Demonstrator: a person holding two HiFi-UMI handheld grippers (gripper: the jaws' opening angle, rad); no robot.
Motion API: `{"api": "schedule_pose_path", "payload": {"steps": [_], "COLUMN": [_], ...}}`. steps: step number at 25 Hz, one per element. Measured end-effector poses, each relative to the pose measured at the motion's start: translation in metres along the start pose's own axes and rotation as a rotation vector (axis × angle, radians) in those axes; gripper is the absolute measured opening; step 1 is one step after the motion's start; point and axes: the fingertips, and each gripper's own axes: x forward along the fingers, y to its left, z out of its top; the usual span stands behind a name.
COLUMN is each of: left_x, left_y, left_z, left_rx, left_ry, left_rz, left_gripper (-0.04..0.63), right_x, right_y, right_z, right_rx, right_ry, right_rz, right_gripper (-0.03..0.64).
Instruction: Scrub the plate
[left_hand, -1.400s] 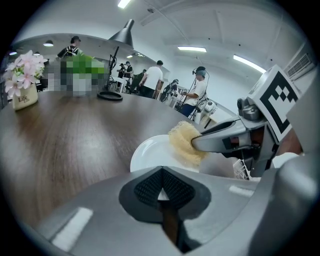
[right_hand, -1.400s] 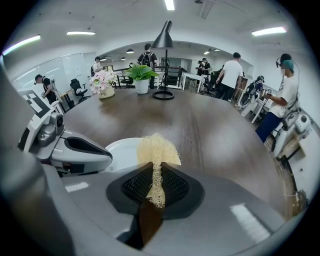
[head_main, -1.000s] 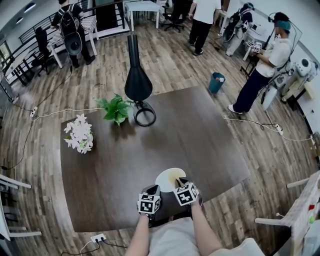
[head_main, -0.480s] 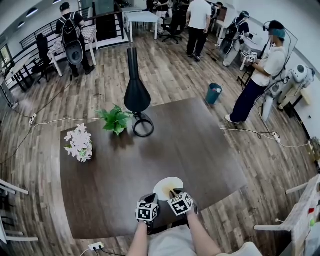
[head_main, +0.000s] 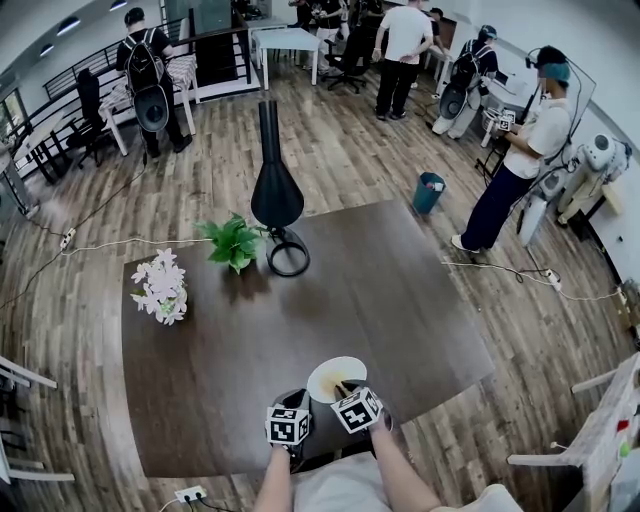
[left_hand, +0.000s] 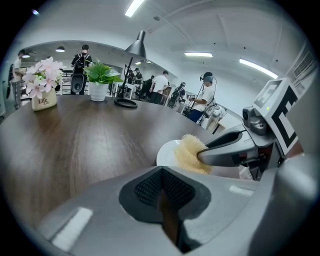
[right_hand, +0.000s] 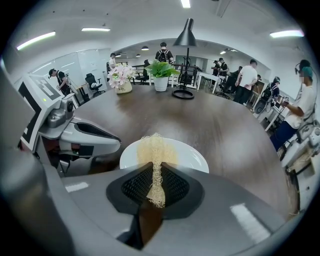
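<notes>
Plate (head_main: 337, 377) sits at the near edge of the dark table (head_main: 250, 320), right gripper (right_hand: 154, 186) clamped on a fibrous scrub pad (right_hand: 152, 149) resting on its face, left gripper (left_hand: 162, 194) closed on nothing alongside; scrubbing looks mid-way, with most of the surface probably still to cover.

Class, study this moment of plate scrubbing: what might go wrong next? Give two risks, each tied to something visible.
1. The plate lies close to the near edge of the table, and the left gripper is shut on nothing beside it, so scrubbing may push it off.
2. The right gripper pinches only a narrow part of the scrubber; it may slip free.
</notes>
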Motion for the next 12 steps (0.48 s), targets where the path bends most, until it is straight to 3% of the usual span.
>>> {"api": "schedule_pose_path", "payload": {"steps": [12], "left_x": [-0.006], "left_y": [0.015], "left_z": [0.001], "left_rx": [-0.035], "left_ry": [-0.007], "left_rz": [0.03], "left_gripper": [0.0], "right_x": [0.008], "right_y": [0.016], "right_z": [0.009], "right_rx": [-0.035], "right_ry": [0.005], "right_rz": [0.034], "right_gripper": [0.071]}}
